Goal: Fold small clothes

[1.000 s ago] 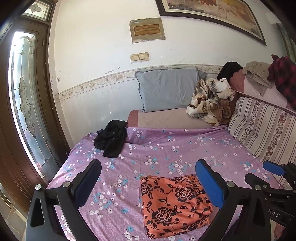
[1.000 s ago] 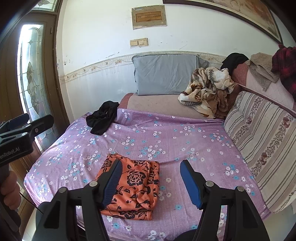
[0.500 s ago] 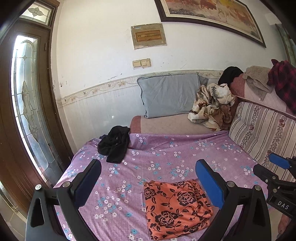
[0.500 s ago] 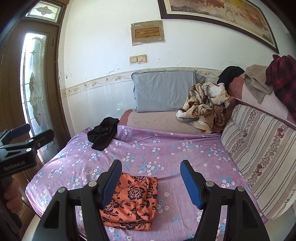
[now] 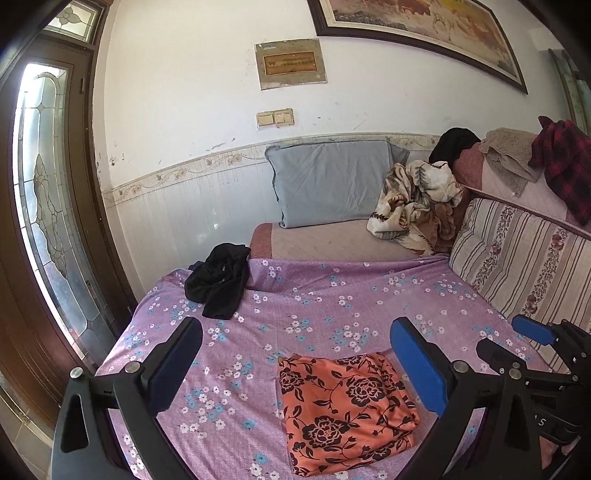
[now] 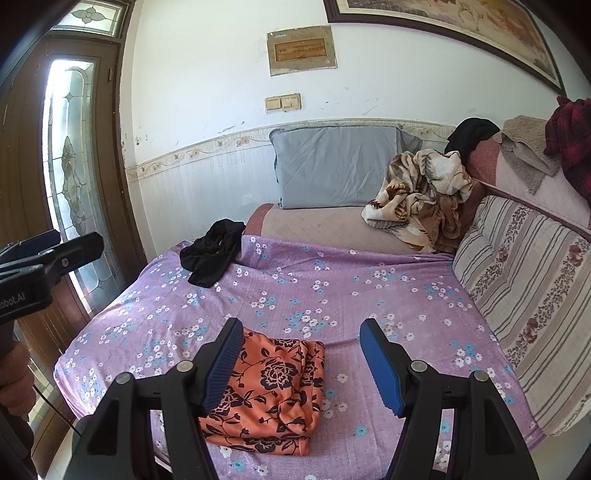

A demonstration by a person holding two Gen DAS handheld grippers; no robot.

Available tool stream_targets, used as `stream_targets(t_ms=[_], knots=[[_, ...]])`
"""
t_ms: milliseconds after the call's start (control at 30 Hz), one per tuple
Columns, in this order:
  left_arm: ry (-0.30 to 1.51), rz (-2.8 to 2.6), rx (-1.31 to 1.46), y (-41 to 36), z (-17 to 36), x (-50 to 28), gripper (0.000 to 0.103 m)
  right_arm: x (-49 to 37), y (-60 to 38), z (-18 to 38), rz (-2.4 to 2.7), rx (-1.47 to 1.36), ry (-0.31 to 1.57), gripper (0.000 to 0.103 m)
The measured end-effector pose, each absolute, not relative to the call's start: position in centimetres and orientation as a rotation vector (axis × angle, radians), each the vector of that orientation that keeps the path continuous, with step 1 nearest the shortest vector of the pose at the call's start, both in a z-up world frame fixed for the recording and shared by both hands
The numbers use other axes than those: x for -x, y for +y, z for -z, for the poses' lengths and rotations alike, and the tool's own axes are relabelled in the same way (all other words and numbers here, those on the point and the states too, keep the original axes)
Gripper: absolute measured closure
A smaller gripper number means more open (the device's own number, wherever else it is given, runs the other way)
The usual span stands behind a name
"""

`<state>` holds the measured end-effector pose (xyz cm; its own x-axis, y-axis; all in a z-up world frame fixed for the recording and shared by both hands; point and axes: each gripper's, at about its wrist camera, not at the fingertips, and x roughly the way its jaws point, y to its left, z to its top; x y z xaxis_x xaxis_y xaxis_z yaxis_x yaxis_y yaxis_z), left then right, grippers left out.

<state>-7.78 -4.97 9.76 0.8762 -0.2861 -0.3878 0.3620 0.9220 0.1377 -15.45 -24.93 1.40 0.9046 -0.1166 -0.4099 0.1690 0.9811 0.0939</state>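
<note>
Below right tool [image 6: 301,363]: folded orange garment [image 6: 273,391].

Home living room, daybed [image 5: 332,306], pillow [image 5: 328,184], framed painting [image 5: 424,22], stained-glass door [image 5: 48,206]

Both tongs [image 5: 295,363] drew back from the folded orange garment [image 5: 347,410]

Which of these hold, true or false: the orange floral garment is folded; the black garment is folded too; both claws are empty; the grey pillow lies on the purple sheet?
1. The orange floral garment lies folded on the purple floral sheet. True.
2. The black garment is folded. False: it lies crumpled.
3. The left claw and right claw are open and empty. True.
4. The grey pillow lies on the sheet. False: it leans against the wall, beyond the sheet.
</note>
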Motion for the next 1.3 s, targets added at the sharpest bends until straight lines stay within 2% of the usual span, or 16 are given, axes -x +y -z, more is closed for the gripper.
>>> stream_targets(t_ms=[400, 967, 1300], knots=[[0.425, 0.291, -0.218, -3.5, -7.1, 5.1, 0.002, 11.2, -24.0, -0.4, 0.109, -0.185, 0.432, 0.034], [0.519, 0.234, -0.132, 0.6, -3.5, 1.3, 0.002, 8.3, -19.1, -0.8, 0.071, -0.081, 0.434, 0.034], [0.556, 0.227, -0.105, 1.2, -2.2, -0.9, 0.002, 5.7, -18.4, 1.1, 0.056, -0.060, 0.482, 0.034]])
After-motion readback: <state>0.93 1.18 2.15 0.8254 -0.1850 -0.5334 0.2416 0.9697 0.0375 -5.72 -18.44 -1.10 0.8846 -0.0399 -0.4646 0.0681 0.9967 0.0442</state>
